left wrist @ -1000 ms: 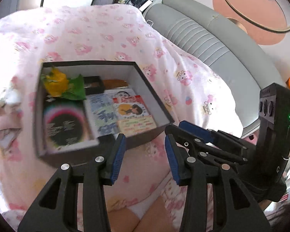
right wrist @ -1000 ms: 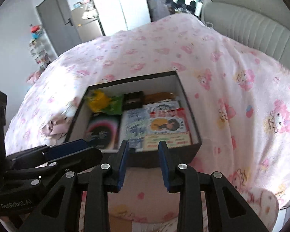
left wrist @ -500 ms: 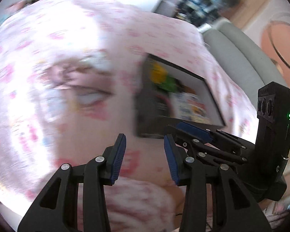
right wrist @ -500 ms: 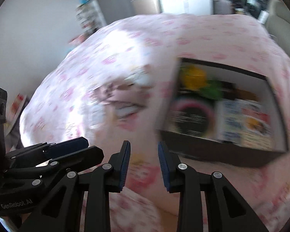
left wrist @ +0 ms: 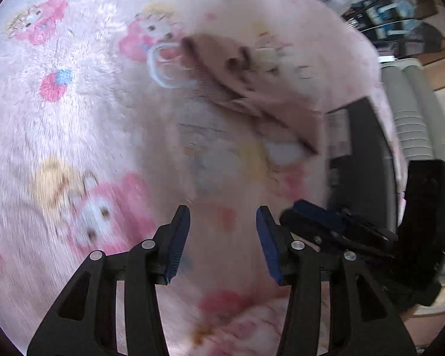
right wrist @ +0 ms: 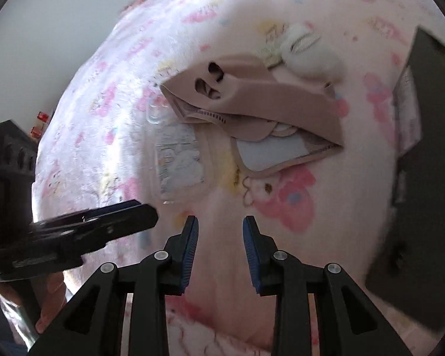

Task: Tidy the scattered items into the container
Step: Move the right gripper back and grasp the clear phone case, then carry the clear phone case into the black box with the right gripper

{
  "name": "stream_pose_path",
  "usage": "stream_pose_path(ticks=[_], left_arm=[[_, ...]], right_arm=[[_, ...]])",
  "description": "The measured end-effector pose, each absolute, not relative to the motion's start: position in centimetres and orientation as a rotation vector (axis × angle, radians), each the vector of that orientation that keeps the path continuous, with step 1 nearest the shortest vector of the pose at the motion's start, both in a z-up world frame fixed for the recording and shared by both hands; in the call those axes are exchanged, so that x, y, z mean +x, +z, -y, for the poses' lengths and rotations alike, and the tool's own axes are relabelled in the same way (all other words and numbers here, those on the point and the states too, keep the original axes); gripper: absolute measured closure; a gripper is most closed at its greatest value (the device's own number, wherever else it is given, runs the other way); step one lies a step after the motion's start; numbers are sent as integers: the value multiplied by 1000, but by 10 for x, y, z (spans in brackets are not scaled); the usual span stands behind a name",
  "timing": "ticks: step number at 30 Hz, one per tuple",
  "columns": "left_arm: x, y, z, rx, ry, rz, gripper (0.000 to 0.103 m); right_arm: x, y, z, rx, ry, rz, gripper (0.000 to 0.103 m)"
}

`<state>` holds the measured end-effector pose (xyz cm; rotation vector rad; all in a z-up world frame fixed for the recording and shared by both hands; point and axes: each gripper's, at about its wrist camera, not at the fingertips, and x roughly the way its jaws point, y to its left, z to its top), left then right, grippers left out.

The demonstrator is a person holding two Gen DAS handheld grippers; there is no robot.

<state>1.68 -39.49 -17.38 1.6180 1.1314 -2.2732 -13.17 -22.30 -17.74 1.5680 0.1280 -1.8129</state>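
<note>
A beige fabric pouch [right wrist: 252, 95] lies on the pink blanket, with a clear packet holding a printed card [right wrist: 179, 157] at its left and a white fluffy item [right wrist: 311, 53] behind it. The pouch [left wrist: 252, 89] shows blurred in the left wrist view, a clear ring [left wrist: 163, 65] beside it. The black box [right wrist: 424, 148] stands at the right; its side also shows in the left wrist view [left wrist: 359, 154]. My left gripper [left wrist: 222, 237] and right gripper [right wrist: 219, 249] are both open and empty, just short of the pile. The left gripper also shows in the right wrist view [right wrist: 98, 225].
The pink cartoon-print blanket [right wrist: 281, 207] covers the whole bed. A grey padded sofa [left wrist: 412, 112] lies beyond the box at the right. A white wall [right wrist: 44, 29] is at the far left.
Both grippers have swung left, away from the box, and moved close to the pouch and packet. The box has slid to the right edge of both views. Both stay open.
</note>
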Motion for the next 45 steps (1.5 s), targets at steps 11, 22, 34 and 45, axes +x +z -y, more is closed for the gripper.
stream_pose_path(ticks=[11, 22, 34, 45], left_arm=[[-4, -208, 423, 1532, -2172, -1307, 77], [13, -175, 361, 1721, -2283, -1169, 62], [5, -194, 414, 1366, -2221, -1209, 71], [36, -190, 344, 1695, -2279, -1083, 62]], right_arm=[[-147, -215, 229, 1616, -1745, 63, 71], [-128, -195, 183, 1633, -1821, 66, 70], [-115, -216, 184, 1626, -1710, 102, 70], [-117, -194, 151, 1647, -1869, 47, 69]])
